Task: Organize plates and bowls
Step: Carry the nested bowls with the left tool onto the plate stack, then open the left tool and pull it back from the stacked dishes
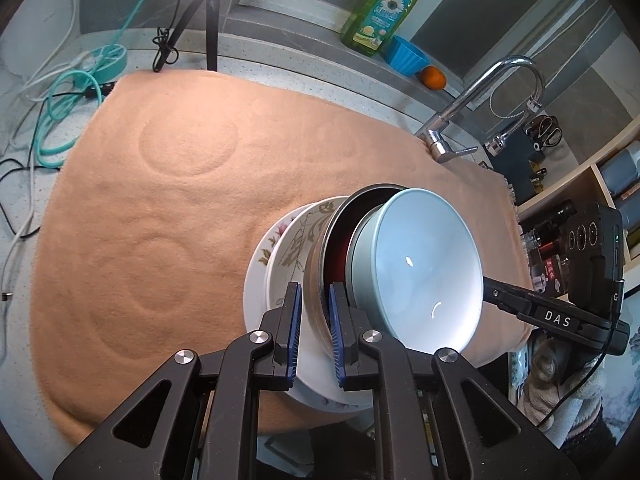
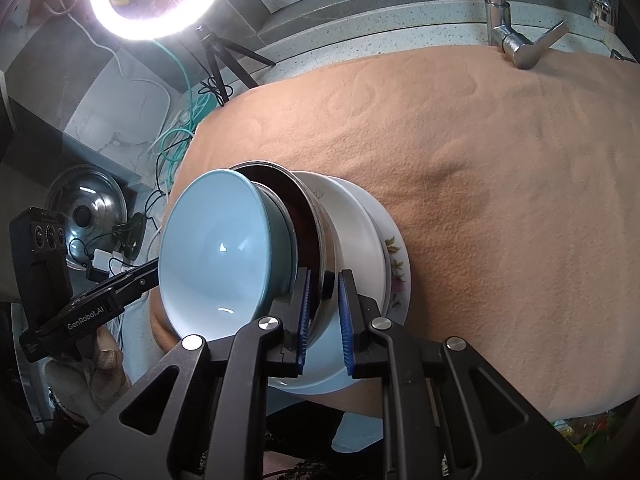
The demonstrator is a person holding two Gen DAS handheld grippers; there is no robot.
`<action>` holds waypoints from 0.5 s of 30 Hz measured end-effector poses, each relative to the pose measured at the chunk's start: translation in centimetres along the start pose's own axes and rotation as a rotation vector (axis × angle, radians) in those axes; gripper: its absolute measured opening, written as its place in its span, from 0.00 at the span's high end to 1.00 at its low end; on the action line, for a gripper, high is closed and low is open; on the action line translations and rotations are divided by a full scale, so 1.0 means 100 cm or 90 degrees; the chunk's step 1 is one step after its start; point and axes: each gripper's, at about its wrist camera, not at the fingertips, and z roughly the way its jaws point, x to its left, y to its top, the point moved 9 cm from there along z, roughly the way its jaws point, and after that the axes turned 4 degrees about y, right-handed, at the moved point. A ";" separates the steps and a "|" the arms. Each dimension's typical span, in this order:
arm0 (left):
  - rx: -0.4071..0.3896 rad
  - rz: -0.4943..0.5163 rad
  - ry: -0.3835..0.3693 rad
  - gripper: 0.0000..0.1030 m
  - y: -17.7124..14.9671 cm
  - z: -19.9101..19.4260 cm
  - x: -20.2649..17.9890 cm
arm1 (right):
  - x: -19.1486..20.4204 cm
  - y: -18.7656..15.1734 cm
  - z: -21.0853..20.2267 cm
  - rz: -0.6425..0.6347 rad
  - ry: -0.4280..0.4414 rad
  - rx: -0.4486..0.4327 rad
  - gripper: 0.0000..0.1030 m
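A stack of dishes sits near the front edge of an orange cloth (image 1: 160, 200): a floral plate (image 1: 260, 256) at the bottom, a white bowl (image 1: 280, 276), a steel bowl (image 1: 316, 280) with a dark red inside, and a light blue bowl (image 1: 424, 264) on top. My left gripper (image 1: 314, 320) is shut on the steel bowl's rim. My right gripper (image 2: 324, 308) is shut on the steel bowl's rim (image 2: 320, 236) from the opposite side. The blue bowl (image 2: 216, 248), white bowl (image 2: 356, 216) and floral plate (image 2: 400, 264) show there too.
A faucet (image 1: 460, 120) stands at the cloth's far right. Dish soap (image 1: 380, 12), a blue cup (image 1: 408, 54) and an orange (image 1: 433, 78) sit on the back ledge. A tripod (image 1: 208, 12) and cables (image 1: 68, 92) are far left. A pot lid (image 2: 88, 208) lies off the counter.
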 end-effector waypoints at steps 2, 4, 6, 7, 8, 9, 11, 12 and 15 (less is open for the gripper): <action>-0.002 0.002 0.002 0.88 0.000 -0.002 0.000 | 0.000 0.000 -0.003 0.001 0.000 -0.005 0.87; -0.006 0.005 0.007 0.88 0.001 -0.003 0.000 | 0.000 0.001 -0.006 0.000 -0.003 -0.011 0.84; -0.009 0.007 0.009 0.86 0.002 -0.005 0.001 | 0.001 0.001 -0.010 -0.007 -0.006 -0.017 0.73; -0.013 0.008 0.012 0.85 0.002 -0.007 0.002 | 0.002 0.002 -0.013 -0.010 -0.010 -0.022 0.73; -0.016 0.008 0.013 0.84 0.003 -0.008 0.003 | 0.004 0.002 -0.015 -0.015 -0.013 -0.027 0.72; -0.018 0.007 0.014 0.84 0.003 -0.009 0.003 | 0.005 0.003 -0.017 -0.020 -0.017 -0.032 0.72; -0.021 0.008 0.013 0.84 0.004 -0.011 0.004 | 0.008 0.004 -0.022 -0.029 -0.028 -0.042 0.72; -0.023 0.010 0.015 0.84 0.005 -0.011 0.004 | 0.009 0.005 -0.024 -0.032 -0.033 -0.047 0.72; -0.031 0.018 0.020 0.84 0.006 -0.014 0.003 | 0.012 0.006 -0.029 -0.040 -0.048 -0.061 0.67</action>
